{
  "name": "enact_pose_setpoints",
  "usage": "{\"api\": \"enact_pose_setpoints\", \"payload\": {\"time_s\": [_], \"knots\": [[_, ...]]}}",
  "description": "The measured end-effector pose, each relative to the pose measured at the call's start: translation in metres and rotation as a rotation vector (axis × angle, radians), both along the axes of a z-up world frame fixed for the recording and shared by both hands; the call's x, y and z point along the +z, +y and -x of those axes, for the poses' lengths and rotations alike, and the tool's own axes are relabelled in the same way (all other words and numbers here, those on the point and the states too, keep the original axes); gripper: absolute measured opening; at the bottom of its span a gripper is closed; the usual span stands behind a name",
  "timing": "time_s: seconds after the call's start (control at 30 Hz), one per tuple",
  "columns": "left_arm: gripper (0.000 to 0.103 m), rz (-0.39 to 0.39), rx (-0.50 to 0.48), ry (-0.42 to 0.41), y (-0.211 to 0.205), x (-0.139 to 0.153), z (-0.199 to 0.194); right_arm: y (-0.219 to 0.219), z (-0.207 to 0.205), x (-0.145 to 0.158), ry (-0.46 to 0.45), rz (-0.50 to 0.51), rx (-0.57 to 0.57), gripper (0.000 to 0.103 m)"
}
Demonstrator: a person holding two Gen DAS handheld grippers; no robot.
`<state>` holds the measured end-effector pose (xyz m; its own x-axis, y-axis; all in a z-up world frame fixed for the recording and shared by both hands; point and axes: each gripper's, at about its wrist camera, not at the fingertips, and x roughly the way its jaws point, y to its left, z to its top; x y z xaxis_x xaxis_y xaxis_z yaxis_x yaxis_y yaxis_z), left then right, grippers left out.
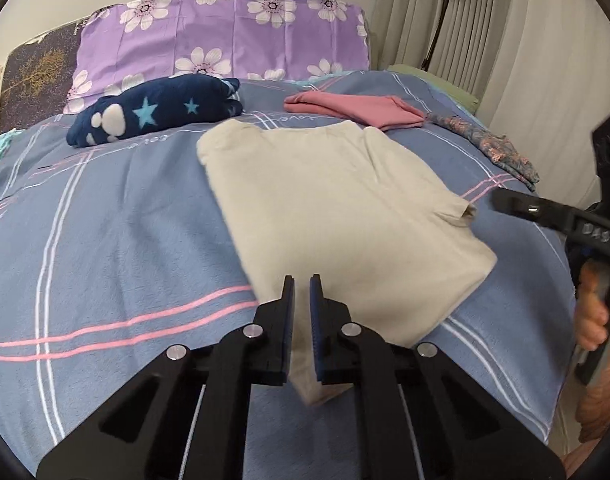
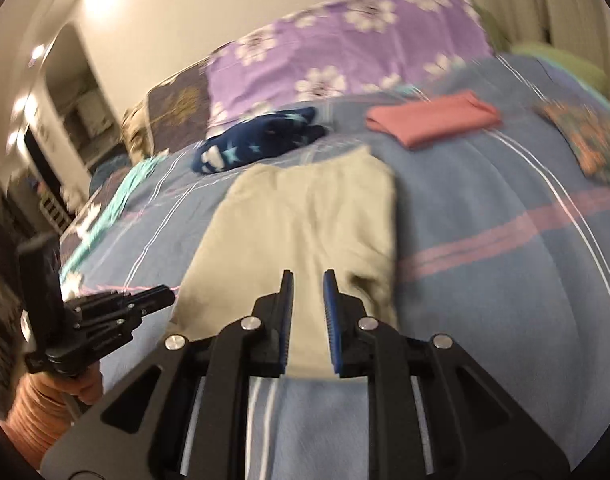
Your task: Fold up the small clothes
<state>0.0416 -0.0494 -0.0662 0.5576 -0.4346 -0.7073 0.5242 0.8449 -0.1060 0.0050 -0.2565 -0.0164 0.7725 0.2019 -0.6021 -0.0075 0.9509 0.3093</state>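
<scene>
The left hand-held gripper (image 1: 301, 294) pinches the near corner of the half-folded beige cotton shirt (image 1: 337, 204) on the blue plaid bed (image 1: 117, 236), while the right hand-held gripper (image 2: 308, 292), jaws slightly apart, seemingly holds nothing; next, carry that corner across

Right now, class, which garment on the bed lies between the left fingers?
The beige shirt; the navy starred, pink and patterned pieces lie farther back.

Beige shirt (image 1: 325, 200) on blue plaid bedspread (image 1: 105, 240) (pink and white lines); purple floral pillow (image 1: 225, 32)
</scene>
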Motion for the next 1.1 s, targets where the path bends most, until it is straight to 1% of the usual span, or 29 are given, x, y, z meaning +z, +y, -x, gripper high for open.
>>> {"api": "enact_pose_setpoints", "payload": {"time_s": [0.03,0.1,0.13,0.17,0.2,0.23,0.27,0.3,0.33,0.37,0.4,0.43,0.47,0.5,0.53,0.6,0.67,0.73,0.87,0.9,0.97,1.03,1.1], "knots": [[0.009,-0.011,0.005,0.012,-0.002,-0.004,-0.002,0.001,-0.008,-0.004,0.017,0.01,-0.004,0.017],[0.009,-0.046,0.018,0.061,-0.004,-0.02,-0.006,-0.002,-0.024,-0.024,0.104,0.063,-0.061,0.017],[0.009,-0.043,0.019,0.067,-0.002,-0.023,-0.006,-0.004,-0.03,-0.034,0.158,0.101,-0.097,0.014],[0.009,-0.027,0.016,0.069,0.001,-0.024,-0.005,-0.011,-0.033,-0.048,0.21,0.128,-0.131,0.017],[0.01,-0.012,0.012,0.076,0.004,-0.022,-0.005,-0.017,-0.03,-0.054,0.206,0.095,-0.123,0.017],[0.013,0.003,0.009,0.086,0.006,-0.02,-0.005,-0.023,-0.025,-0.055,0.197,0.056,-0.112,0.02],[0.014,0.014,0.006,0.095,0.008,-0.017,-0.006,-0.029,-0.022,-0.053,0.211,0.02,-0.091,0.026],[0.021,0.024,0.005,0.101,0.01,-0.012,-0.008,-0.034,-0.021,-0.049,0.212,-0.015,-0.073,0.032],[0.04,0.027,0.013,0.095,0.011,-0.008,-0.011,-0.039,-0.019,-0.044,0.199,-0.052,-0.061,0.043],[0.052,0.025,0.025,0.083,0.012,-0.004,-0.014,-0.048,-0.018,-0.037,0.174,-0.082,-0.062,0.051],[0.062,0.02,0.041,0.059,0.013,0.001,-0.018,-0.054,-0.02,-0.031,0.16,-0.087,-0.067,0.053],[0.062,0.012,0.05,0.035,0.013,0.005,-0.023,-0.059,-0.022,-0.026,0.148,-0.084,-0.07,0.057],[0.062,0.008,0.046,0.034,0.012,0.007,-0.031,-0.065,-0.029,-0.022,0.142,-0.082,-0.064,0.063],[0.062,0.016,0.042,0.049,0.011,0.007,-0.04,-0.069,-0.036,-0.023,0.151,-0.085,-0.046,0.067],[0.062,0.024,0.044,0.067,0.01,0.006,-0.047,-0.074,-0.05,-0.027,0.181,-0.09,-0.023,0.069],[0.062,0.055,0.053,0.142,0.007,-0.002,-0.069,-0.076,-0.067,-0.034,0.228,-0.109,-0.002,0.069],[0.062,0.088,0.056,0.203,0.005,-0.009,-0.086,-0.078,-0.092,-0.048,0.289,-0.162,0.051,0.069],[0.062,0.097,0.056,0.24,0.001,-0.017,-0.098,-0.078,-0.106,-0.055,0.317,-0.197,0.067,0.071],[0.062,0.111,0.045,0.255,-0.006,-0.023,-0.115,-0.078,-0.127,-0.053,0.29,-0.199,0.138,0.07],[0.062,0.112,0.042,0.255,-0.008,-0.024,-0.12,-0.077,-0.134,-0.054,0.289,-0.19,0.152,0.068],[0.062,0.113,0.039,0.256,-0.011,-0.024,-0.129,-0.071,-0.145,-0.053,0.292,-0.152,0.167,0.059],[0.062,0.111,0.032,0.256,-0.015,-0.025,-0.136,-0.066,-0.154,-0.054,0.29,-0.117,0.18,0.054],[0.061,0.102,0.025,0.257,-0.02,-0.027,-0.144,-0.062,-0.16,-0.054,0.29,-0.1,0.19,0.052]]}}
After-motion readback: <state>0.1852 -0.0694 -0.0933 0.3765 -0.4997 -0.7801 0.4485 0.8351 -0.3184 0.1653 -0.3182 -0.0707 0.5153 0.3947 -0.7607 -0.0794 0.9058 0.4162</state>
